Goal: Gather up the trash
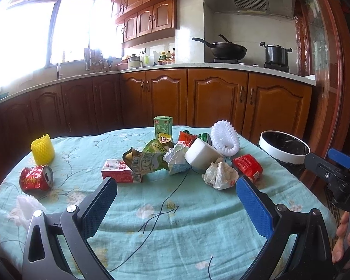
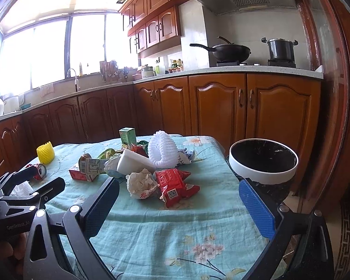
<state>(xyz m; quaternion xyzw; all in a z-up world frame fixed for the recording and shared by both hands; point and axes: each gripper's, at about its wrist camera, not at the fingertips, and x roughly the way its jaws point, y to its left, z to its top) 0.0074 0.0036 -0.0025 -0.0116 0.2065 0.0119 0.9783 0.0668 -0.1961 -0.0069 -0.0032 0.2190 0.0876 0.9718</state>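
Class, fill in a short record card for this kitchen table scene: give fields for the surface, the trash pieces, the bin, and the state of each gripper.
surface: table with a teal floral cloth
trash: red can on its side, yellow foam net, green carton upright, crumpled paper, red wrapper
bin: white-rimmed bin, beside the table's right edge, black liner
left gripper: open, holding nothing
right gripper: open, holding nothing
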